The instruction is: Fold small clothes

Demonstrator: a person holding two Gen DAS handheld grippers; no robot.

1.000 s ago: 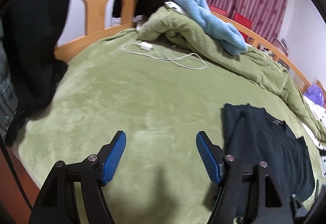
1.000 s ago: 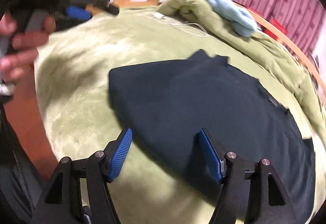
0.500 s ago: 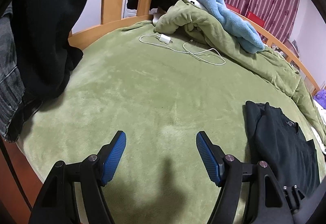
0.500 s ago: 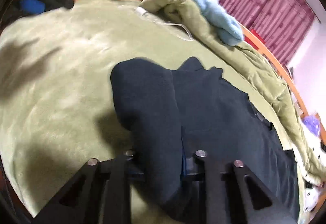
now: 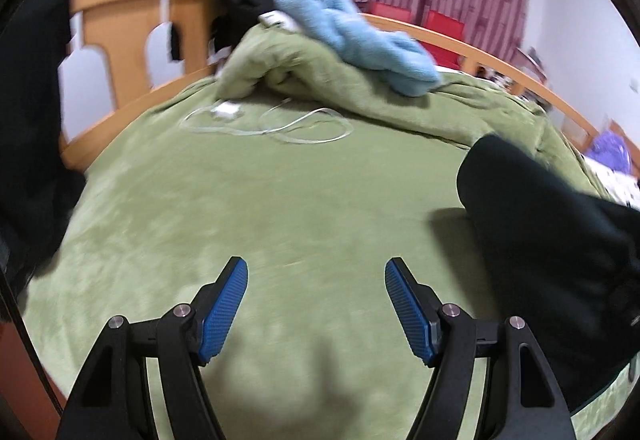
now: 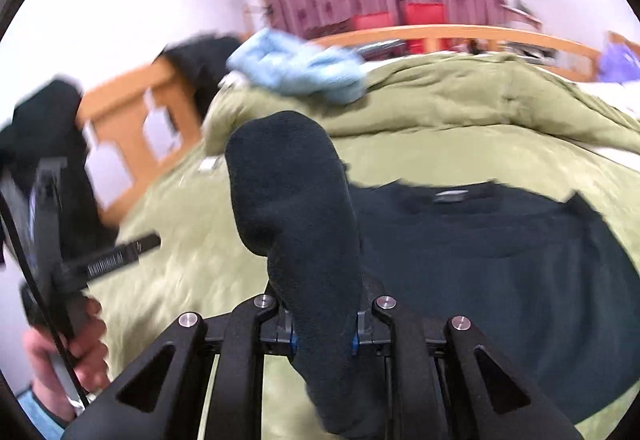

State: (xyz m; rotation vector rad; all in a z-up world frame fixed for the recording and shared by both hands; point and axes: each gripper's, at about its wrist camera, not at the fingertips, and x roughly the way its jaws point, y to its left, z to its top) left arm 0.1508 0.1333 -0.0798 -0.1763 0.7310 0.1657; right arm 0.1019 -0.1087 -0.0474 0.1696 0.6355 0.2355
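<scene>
A black shirt (image 6: 500, 240) lies flat on the green blanket (image 6: 180, 272) in the right wrist view. My right gripper (image 6: 324, 336) has its jaws closing, pads pressed on a bunched part of the shirt (image 6: 292, 199) that stands up off the bed. In the left wrist view that raised black cloth (image 5: 540, 240) fills the right side. My left gripper (image 5: 316, 304) hangs open over bare green blanket (image 5: 280, 199) with nothing between its blue pads. The right wrist view also shows the left gripper (image 6: 52, 224) at far left, held by a hand (image 6: 68, 356).
A heaped green quilt (image 5: 320, 79) with a light blue towel (image 5: 360, 35) on it lies at the back. A white charger and cable (image 5: 272, 119) rest before it. Dark clothes (image 5: 32, 119) hang on the wooden headboard (image 5: 128, 19) at left.
The right gripper shut on the shirt's edge and lifted it while rolling. The left gripper stayed open and shifted; the raised black cloth now looms at its right.
</scene>
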